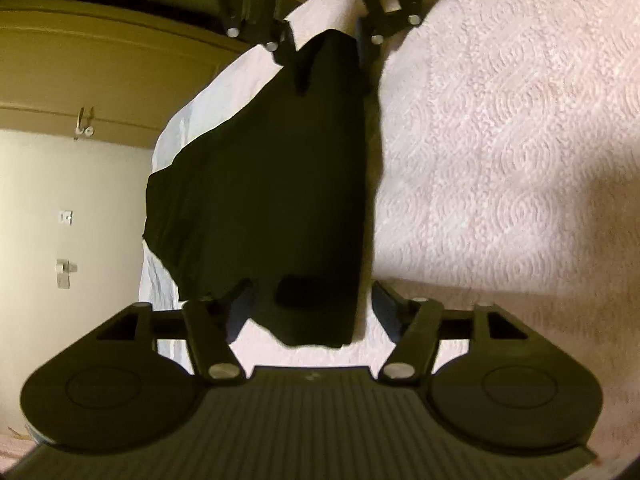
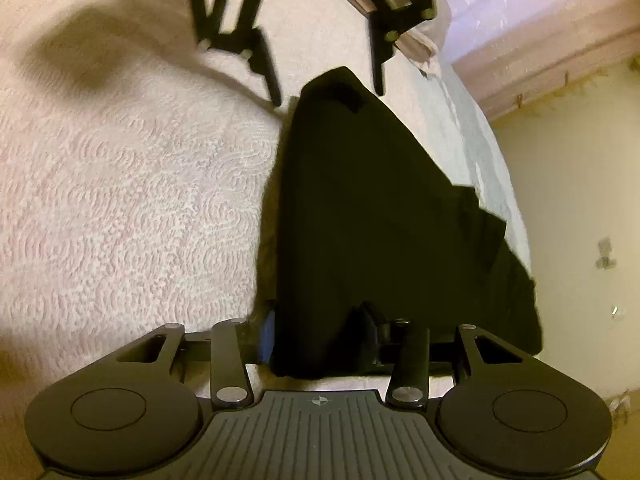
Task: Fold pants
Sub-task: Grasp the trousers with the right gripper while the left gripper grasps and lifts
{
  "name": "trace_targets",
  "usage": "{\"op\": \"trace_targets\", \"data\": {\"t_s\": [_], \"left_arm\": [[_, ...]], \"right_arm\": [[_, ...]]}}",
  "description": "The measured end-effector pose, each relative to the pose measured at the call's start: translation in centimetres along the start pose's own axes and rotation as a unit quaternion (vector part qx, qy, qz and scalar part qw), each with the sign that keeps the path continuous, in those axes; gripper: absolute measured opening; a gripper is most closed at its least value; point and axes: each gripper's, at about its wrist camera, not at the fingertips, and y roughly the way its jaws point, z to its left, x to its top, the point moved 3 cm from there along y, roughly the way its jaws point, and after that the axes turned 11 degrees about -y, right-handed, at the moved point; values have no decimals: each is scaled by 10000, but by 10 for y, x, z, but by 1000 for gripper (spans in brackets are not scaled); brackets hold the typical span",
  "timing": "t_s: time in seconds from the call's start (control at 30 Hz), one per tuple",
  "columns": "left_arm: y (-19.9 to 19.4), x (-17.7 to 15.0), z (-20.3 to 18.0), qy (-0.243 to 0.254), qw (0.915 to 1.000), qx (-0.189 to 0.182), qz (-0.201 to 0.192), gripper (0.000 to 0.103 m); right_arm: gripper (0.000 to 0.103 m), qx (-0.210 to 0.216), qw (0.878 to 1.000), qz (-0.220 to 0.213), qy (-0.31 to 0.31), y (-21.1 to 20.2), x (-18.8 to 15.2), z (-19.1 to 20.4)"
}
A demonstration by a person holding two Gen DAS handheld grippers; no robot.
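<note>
Left gripper [image 1: 308, 312] spread wide around black pants [image 1: 272, 200]; right gripper [image 2: 320, 336] pinches them — on bedspread [image 1: 500, 140]

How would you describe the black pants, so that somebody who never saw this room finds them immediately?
Look at the bed with the pale pink textured bedspread. Near its edge, where the cover drops toward the cream wall, lies a folded dark cloth between the two claws: the black pants. They are the only dark garment on the light cover, and the left claw and right claw each sit at one end.
</note>
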Motion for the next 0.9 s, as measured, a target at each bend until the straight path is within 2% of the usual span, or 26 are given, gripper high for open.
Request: {"op": "trace_targets", "data": {"t_s": [0.13, 0.2, 0.23, 0.3, 0.4, 0.47, 0.53, 0.67, 0.8, 0.9], "left_arm": [[32, -1, 3, 157, 9994, 151, 262, 56], [41, -1, 9, 138, 9992, 174, 325, 45], [42, 0, 10, 157, 9992, 110, 341, 42], [46, 1, 12, 219, 9991, 31, 353, 29], [42, 1, 19, 59, 9992, -25, 384, 19], [37, 3, 26, -79, 9991, -91, 404, 15], [35, 7, 35, -178, 9988, -180, 414, 13], [21, 10, 50, -404, 9978, -269, 448, 11], [-8, 18, 63, -671, 9960, -332, 480, 9], [-38, 30, 72, -926, 9935, -395, 534, 9]], "right_arm": [[17, -56, 9997, -65, 235, -8, -3, -12], [16, -74, 9993, -113, 354, -13, -4, -19], [16, -88, 9994, -118, 305, -14, -4, -20], [16, -103, 9998, -98, 126, -15, -2, -16], [17, -187, 9995, -116, -216, -15, -2, -6], [17, -64, 9999, -78, -49, -12, -2, -9], [12, 73, 9996, -81, 250, -18, 0, -18], [10, 331, 9979, -249, 489, -45, 8, -37], [10, 572, 9951, -349, 732, -84, 14, -56], [9, 856, 9928, -493, 677, -116, 17, -62]]}}
